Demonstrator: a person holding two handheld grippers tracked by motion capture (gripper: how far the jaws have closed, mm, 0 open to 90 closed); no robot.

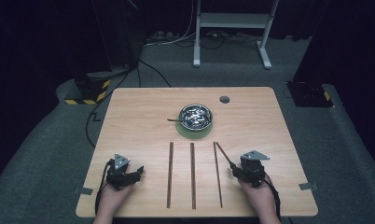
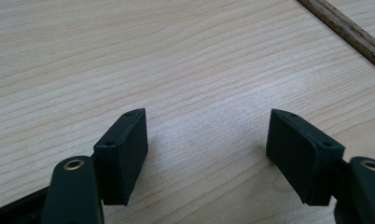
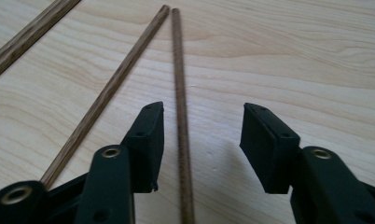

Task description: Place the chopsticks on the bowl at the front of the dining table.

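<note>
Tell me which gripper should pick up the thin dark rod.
Right. The thin dark rod already runs between the right gripper's jaws, which are open with neither pad pressing it. The left gripper is open over bare table, away from the rods.

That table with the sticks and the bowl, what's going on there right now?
A person sits at a wooden table with a two-jaw gripper in each hand. The right gripper has its jaws on either side of a thin dark stick, one pad close beside it but not clamped. The left gripper rests open on bare wood, with nothing between its jaws. Three more sticks lie side by side in front of the person, and farther back a metal bowl sits on a green mat.
</note>
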